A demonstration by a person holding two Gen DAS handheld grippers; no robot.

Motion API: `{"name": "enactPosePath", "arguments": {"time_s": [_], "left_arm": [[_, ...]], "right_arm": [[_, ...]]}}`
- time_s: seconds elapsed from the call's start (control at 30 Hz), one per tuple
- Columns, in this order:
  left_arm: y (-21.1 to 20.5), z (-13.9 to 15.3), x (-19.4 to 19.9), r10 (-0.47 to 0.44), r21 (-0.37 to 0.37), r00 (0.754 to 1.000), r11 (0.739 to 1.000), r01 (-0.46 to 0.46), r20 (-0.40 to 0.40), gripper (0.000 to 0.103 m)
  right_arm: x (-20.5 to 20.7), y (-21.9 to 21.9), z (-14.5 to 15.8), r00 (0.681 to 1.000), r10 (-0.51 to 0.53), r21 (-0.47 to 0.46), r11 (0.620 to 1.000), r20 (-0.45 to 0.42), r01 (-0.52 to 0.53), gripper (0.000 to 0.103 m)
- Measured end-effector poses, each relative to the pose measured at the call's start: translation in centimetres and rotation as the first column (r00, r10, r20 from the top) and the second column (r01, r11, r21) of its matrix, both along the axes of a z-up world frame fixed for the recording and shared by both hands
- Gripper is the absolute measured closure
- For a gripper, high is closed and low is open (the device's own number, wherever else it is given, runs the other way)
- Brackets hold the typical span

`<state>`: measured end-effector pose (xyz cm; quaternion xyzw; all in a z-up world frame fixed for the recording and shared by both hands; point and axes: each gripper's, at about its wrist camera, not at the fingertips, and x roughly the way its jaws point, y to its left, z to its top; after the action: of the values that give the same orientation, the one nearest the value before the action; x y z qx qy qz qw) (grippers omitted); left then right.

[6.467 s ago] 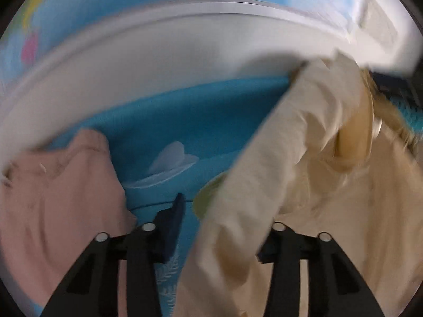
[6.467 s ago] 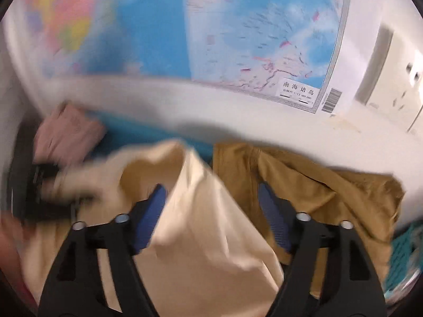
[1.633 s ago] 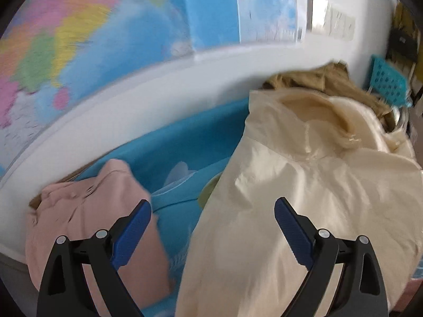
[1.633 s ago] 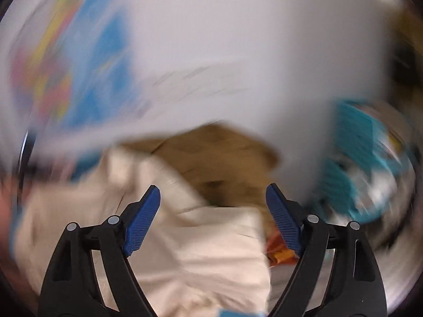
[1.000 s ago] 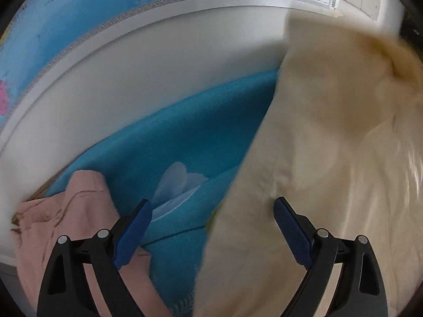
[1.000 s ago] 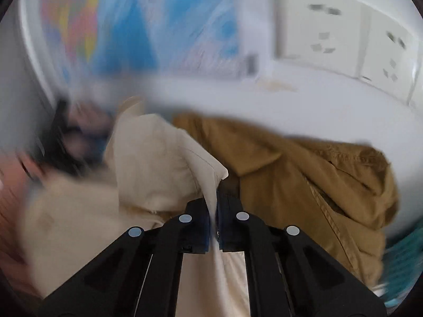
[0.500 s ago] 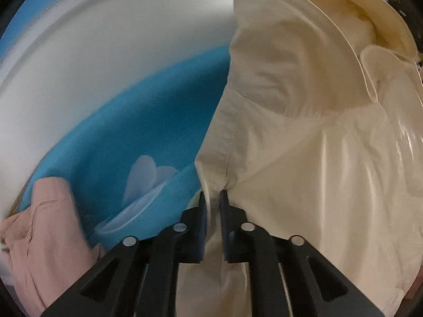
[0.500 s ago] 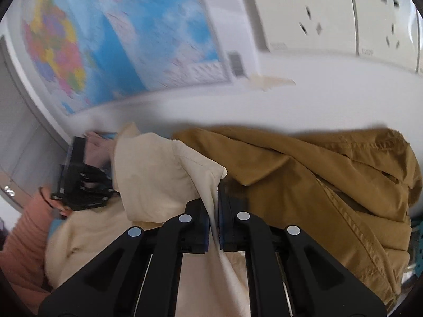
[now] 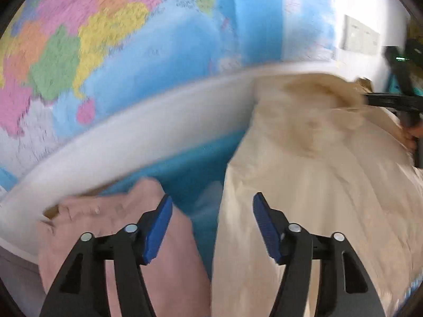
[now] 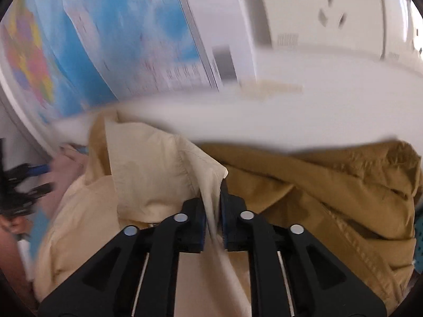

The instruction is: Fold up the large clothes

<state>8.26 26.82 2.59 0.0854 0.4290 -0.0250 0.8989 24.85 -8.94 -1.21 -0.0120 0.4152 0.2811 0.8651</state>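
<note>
A large cream shirt point(image 9: 304, 185) lies crumpled over a blue cloth point(image 9: 195, 169). My left gripper point(image 9: 211, 203) hovers above the shirt's left edge; its jaws are opening and the blue pads touch nothing. In the right wrist view the shirt's collar fold point(image 10: 148, 163) runs up between the pads of my right gripper point(image 10: 212, 206). Those jaws are opening slightly, with the cloth still filling the narrow gap. The right gripper point(image 9: 391, 100) also shows at the far right of the left wrist view.
A folded pink garment point(image 9: 119, 224) lies left of the cream shirt. A brown shirt point(image 10: 330, 185) is heaped to its right, against the white wall. A colourful map point(image 9: 132, 52) and wall sockets point(image 10: 330, 13) are behind. A teal basket point(image 10: 419, 237) shows at the right edge.
The left gripper was shut on the shirt's edge; now it has let go, spread wide and pulled up and back. The right gripper moved closer to the wall, and its pads parted a little.
</note>
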Motion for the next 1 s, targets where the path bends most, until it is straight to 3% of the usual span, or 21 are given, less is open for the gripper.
{"name": "enactPosePath", "arguments": {"time_s": [0.03,0.07,0.13,0.2,0.3,0.43,0.5,0.6,0.67,0.73,0.77,0.83,0.93,1.0], "left_arm": [[0.3,-0.2,-1.4,0.007,-0.007,1.000,1.000,-0.007,-0.001,0.019],[1.1,-0.4,-3.3,0.013,-0.032,1.000,0.999,-0.012,0.010,0.018],[1.7,-0.5,-6.2,0.009,-0.093,1.000,0.996,-0.009,0.000,0.016],[2.1,-1.3,-9.3,0.008,-0.156,1.000,0.988,-0.013,-0.030,0.009],[1.1,-2.6,-14.6,0.010,-0.196,0.999,0.980,-0.016,-0.035,0.009],[-1.8,-3.6,-19.5,-0.019,-0.234,0.999,0.972,0.012,-0.030,0.007],[-3.8,-4.8,-21.3,-0.038,-0.202,0.998,0.979,0.027,-0.051,0.007],[-6.2,-7.4,-21.7,-0.030,-0.069,0.993,0.997,0.023,-0.116,0.009],[-6.3,-8.4,-21.9,-0.021,-0.009,0.990,1.000,0.020,-0.137,0.045],[-4.4,-7.4,-21.1,-0.013,-0.111,0.989,0.994,-0.003,-0.148,0.088],[-3.3,-6.4,-20.6,0.034,-0.080,0.991,0.996,-0.044,-0.129,0.099],[-0.3,-3.8,-19.8,0.127,-0.068,0.989,0.989,-0.132,-0.073,0.099],[5.1,0.6,-18.0,0.245,-0.159,0.969,0.956,-0.246,-0.022,0.099],[7.6,1.8,-16.2,0.297,-0.194,0.955,0.936,-0.295,-0.021,0.097]], "right_arm": [[-0.1,0.3,-0.3,1.000,-0.022,-0.037,0.999,0.020,0.023,0.066],[-0.5,0.2,-0.1,0.998,-0.047,-0.054,0.997,0.039,0.049,0.052],[-2.0,-1.0,1.3,0.996,-0.064,0.015,0.998,0.062,0.064,0.033],[-4.6,-2.3,3.0,0.993,-0.050,0.061,0.997,0.103,0.044,0.031],[-9.5,-3.3,4.4,0.992,0.031,0.101,0.994,0.125,-0.044,0.022],[-14.8,-2.4,2.5,0.986,0.149,0.050,0.987,0.071,-0.152,0.022],[-16.7,-1.8,1.4,0.980,0.199,0.053,0.978,0.029,-0.200,0.022],[-19.6,-0.2,0.8,0.972,0.235,0.048,0.971,0.002,-0.235,0.022],[-20.2,0.3,-0.4,0.972,0.235,0.063,0.970,-0.030,-0.233,0.022],[-20.3,0.1,-0.6,0.972,0.226,0.101,0.970,-0.062,-0.219,0.022],[-20.5,0.0,-0.8,0.974,0.215,0.110,0.972,-0.065,-0.207,0.022],[-21.9,-3.1,-0.1,0.977,0.203,0.135,0.972,-0.062,-0.193,0.022],[-22.6,-4.1,0.5,0.981,0.188,0.167,0.970,-0.047,-0.178,0.022],[-23.1,-5.0,1.3,0.984,0.177,0.173,0.970,-0.024,-0.171,0.022]]}}
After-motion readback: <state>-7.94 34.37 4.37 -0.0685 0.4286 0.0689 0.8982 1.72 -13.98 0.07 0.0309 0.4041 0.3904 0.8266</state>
